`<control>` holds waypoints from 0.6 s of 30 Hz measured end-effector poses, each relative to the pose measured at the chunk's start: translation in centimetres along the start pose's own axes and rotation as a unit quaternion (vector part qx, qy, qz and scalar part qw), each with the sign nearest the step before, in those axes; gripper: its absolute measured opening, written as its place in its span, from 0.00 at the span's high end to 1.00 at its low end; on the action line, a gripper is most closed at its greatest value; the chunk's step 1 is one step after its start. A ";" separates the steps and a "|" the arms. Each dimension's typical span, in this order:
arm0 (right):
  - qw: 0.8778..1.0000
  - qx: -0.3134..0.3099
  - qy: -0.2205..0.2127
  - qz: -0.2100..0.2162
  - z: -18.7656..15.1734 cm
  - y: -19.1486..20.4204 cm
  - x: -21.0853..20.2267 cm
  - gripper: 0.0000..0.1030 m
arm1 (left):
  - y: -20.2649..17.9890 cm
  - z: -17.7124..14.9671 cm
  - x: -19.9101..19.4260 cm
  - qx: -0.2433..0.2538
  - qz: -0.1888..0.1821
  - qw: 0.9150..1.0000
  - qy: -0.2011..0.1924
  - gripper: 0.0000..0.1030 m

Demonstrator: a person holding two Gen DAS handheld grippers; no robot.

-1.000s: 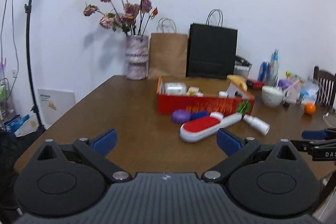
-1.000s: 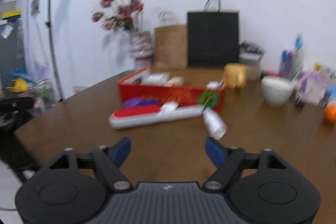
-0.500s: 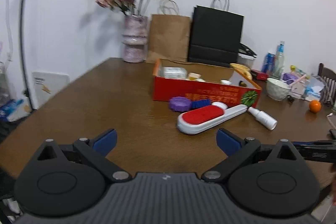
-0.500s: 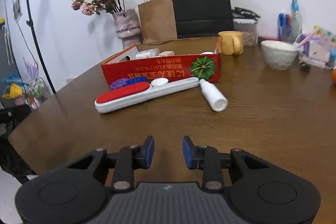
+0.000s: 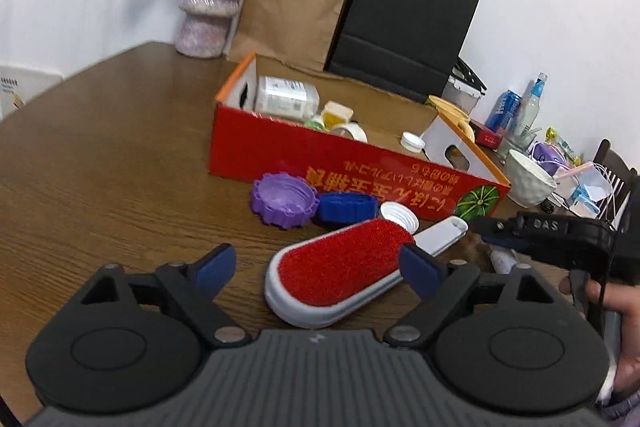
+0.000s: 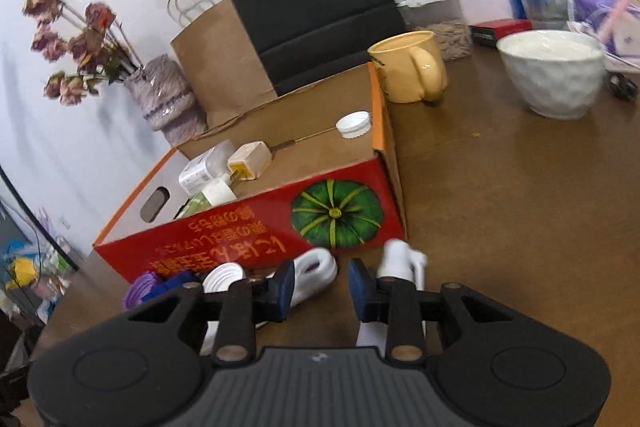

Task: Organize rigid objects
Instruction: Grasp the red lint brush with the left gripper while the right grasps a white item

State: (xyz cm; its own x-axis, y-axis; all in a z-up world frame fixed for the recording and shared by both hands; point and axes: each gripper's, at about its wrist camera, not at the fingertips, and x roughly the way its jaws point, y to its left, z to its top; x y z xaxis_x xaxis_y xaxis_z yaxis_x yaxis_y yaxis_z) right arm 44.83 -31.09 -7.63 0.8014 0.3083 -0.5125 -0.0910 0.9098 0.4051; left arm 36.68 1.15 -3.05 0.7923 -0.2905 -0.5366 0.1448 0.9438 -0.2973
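Left wrist: red-padded white lint brush.

Brown wooden table, loaded toward its far side.

We note on it, directly: a red cardboard box; touching its front wall, a purple cap and a blue cap; a white cap and a red-faced lint brush just in front. Behind the box stand a vase, a brown paper bag and a black paper bag. At the box's right we see a yellow mug, then a white bowl.
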 end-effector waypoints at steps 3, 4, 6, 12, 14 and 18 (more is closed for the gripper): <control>1.000 -0.002 0.002 0.012 0.2 -0.3 0.8 0.89 | 0.3 -0.2 1.3 -0.008 0.010 1.000 0.022 0.39; 1.000 -0.005 0.000 0.012 0.3 -0.3 0.9 0.89 | 0.6 -0.3 1.6 -0.014 0.013 0.999 0.025 0.39; 1.000 -0.019 -0.003 0.013 0.3 -0.2 1.1 0.90 | 1.0 -0.4 1.8 -0.024 0.006 1.000 0.019 0.38; 1.000 0.000 0.000 0.019 0.9 -1.0 1.5 0.83 | 1.4 -0.4 2.0 -0.050 0.007 0.999 0.016 0.38; 1.000 0.006 0.003 0.023 1.1 -1.1 1.8 0.83 | 1.3 -0.5 1.8 -0.046 0.014 0.999 0.011 0.38; 0.999 -0.037 0.015 0.016 0.6 0.2 1.9 0.83 | 1.1 -0.6 1.5 -0.039 0.030 0.999 0.000 0.38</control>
State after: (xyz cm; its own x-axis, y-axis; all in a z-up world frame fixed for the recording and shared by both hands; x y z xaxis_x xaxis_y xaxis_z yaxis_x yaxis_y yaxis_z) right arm 46.65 -30.49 -8.10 0.7794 0.3454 -0.5227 -0.1610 0.9167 0.3657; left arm 37.71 1.62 -4.62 0.7984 -0.2336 -0.5550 0.0504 0.9444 -0.3250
